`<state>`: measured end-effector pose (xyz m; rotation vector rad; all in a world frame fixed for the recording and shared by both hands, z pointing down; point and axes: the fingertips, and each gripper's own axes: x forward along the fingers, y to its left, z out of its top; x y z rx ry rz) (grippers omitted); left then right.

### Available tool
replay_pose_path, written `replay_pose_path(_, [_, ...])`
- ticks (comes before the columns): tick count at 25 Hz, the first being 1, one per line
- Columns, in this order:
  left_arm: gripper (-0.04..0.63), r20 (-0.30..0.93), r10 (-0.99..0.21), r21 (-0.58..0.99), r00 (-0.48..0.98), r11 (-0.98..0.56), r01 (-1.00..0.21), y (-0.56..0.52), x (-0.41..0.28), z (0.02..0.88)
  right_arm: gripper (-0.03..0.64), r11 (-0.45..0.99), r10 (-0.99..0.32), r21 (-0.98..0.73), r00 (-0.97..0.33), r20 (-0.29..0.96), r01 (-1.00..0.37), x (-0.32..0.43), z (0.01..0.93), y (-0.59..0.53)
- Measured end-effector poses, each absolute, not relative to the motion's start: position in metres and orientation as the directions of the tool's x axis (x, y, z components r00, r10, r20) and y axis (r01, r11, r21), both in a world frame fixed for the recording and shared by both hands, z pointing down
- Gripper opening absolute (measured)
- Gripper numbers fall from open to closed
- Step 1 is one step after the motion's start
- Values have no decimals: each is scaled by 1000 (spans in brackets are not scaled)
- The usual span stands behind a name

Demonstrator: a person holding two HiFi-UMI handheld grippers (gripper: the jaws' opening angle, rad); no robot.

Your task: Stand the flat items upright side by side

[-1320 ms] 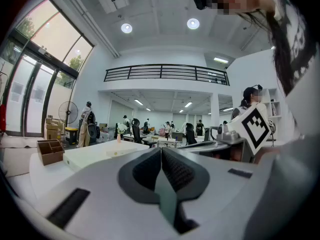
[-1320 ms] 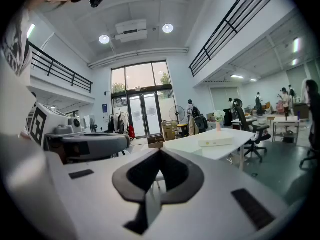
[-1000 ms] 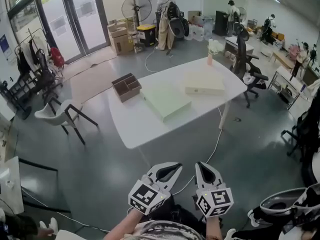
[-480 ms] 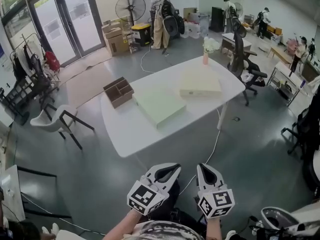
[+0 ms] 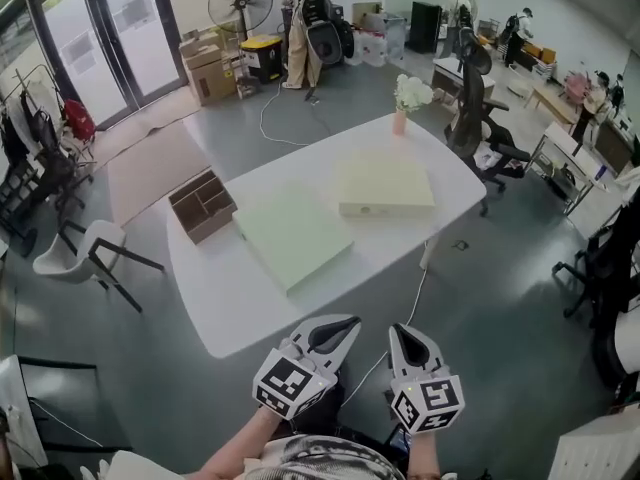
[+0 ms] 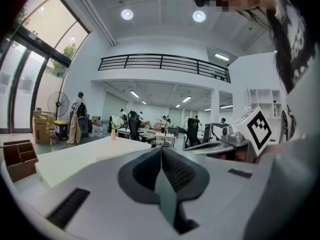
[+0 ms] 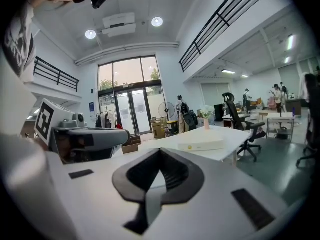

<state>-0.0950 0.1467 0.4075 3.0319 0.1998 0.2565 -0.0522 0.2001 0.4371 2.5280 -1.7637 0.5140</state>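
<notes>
Head view has the white desk [image 5: 225, 313] carrying two flat items lying down, a pale green slab [image 5: 290, 236] beside a cream box [image 5: 385, 183], a brown divided tray [image 5: 203, 205] near the slab, while left tongs [image 5: 343, 325] and right tongs [image 5: 404, 334] hover closed, empty, near the desk's edge.

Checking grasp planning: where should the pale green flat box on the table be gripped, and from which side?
The pale green flat box lies flat on the white table, so only its slim sides can be pinched. It is likely best to take the edge nearest the person, coming in from the table's near side.
</notes>
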Motion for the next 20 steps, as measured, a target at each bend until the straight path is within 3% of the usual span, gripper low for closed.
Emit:
replay_pose_path(8, [15,181,135,93,974,-988,120,64,-14,407,0,-389,-893,-174,324,311,-905,28,436,138])
replay_pose_path(20, [15,253,167,115,953,-983,141,-12,37,445,0,-481,-840,-163,399,368,-861,97,450,96])
